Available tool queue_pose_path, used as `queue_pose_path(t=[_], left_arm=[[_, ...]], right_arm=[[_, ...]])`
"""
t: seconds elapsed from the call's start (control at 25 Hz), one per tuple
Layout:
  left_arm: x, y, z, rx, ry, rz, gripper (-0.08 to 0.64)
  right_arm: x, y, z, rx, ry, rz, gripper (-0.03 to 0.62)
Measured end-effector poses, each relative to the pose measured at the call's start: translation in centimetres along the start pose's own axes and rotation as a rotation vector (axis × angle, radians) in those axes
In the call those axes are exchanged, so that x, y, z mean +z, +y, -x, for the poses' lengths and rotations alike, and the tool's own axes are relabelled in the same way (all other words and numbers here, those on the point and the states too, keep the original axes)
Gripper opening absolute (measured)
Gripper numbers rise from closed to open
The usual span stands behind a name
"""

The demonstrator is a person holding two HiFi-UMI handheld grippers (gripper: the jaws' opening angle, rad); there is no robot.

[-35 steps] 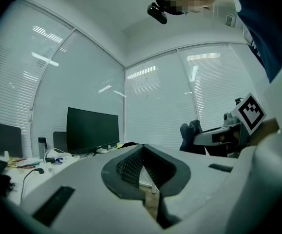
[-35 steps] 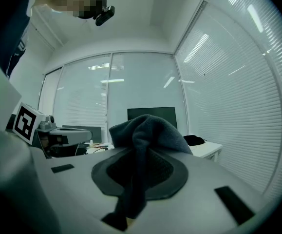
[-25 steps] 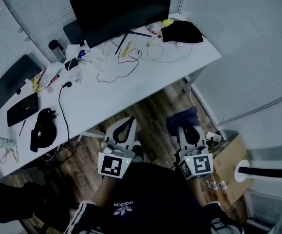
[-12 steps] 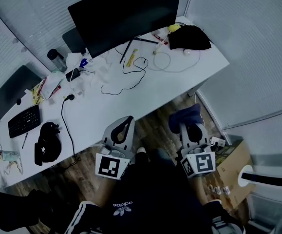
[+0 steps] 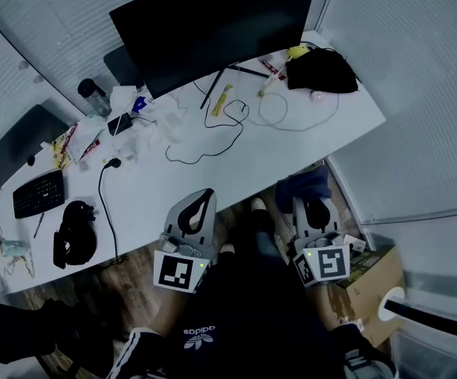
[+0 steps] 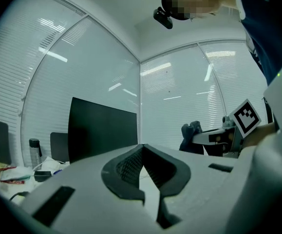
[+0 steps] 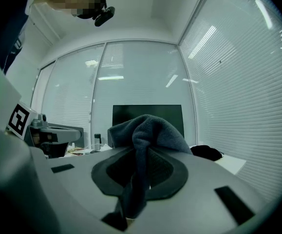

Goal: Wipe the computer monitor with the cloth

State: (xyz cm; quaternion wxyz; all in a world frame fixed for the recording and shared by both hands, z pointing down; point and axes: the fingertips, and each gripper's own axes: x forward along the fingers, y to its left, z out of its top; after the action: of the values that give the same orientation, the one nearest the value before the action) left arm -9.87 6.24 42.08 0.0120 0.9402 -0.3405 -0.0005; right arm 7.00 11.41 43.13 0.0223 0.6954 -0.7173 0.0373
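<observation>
Since a second ago the white desk (image 5: 236, 164) and its monitor have slid toward the person and to the right in the head view, so I judge that the person has stepped nearer, while both grippers have stayed low in front of the body. The right gripper (image 7: 141, 172) is clamped on a dark blue-grey fleecy cloth (image 7: 150, 130), which stands up in a bunch above the jaws and also hangs down between them; in the head view the same cloth (image 5: 301, 186) sits at the front of the right gripper (image 5: 312, 208). The left gripper (image 6: 141, 172) has its jaws closed tip to tip with nothing between them, and in the head view the left gripper (image 5: 200, 206) points at the desk edge. Some risks I see from here: the cloth is bunched and not spread, so a hard jaw tip could meet the screen; a strong push could rock the monitor on its thin stand; and a low stroke could catch the thin black cable (image 5: 212, 144) and the small clutter lying near the stand. The wide flat black computer monitor (image 5: 212, 30) stands at the back of the desk, well apart from both grippers; it is switched off and uniformly dark, and I cannot make out dust or marks on it.
</observation>
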Motion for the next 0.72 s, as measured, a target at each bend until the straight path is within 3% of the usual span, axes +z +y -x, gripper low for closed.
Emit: queue_pose_path(t=[0.2,0.48,0.72], left_arm=[[0.0,1.5,-5.2,0.076,-0.001,-0.003,0.005],[2.2,3.0,-12.5,0.186,-0.042,-0.003,0.005],[2.1,3.3,-16.1,0.265,-0.031,0.005,0.005]], right_arm=[[0.5,-3.6,-5.8,0.080,0.002,0.007,0.048],[3.2,-7.4,-13.2,0.264,-0.040,0.056,0.047],[4.3,-10.5,-16.7,0.330,-0.035,0.049,0.048]])
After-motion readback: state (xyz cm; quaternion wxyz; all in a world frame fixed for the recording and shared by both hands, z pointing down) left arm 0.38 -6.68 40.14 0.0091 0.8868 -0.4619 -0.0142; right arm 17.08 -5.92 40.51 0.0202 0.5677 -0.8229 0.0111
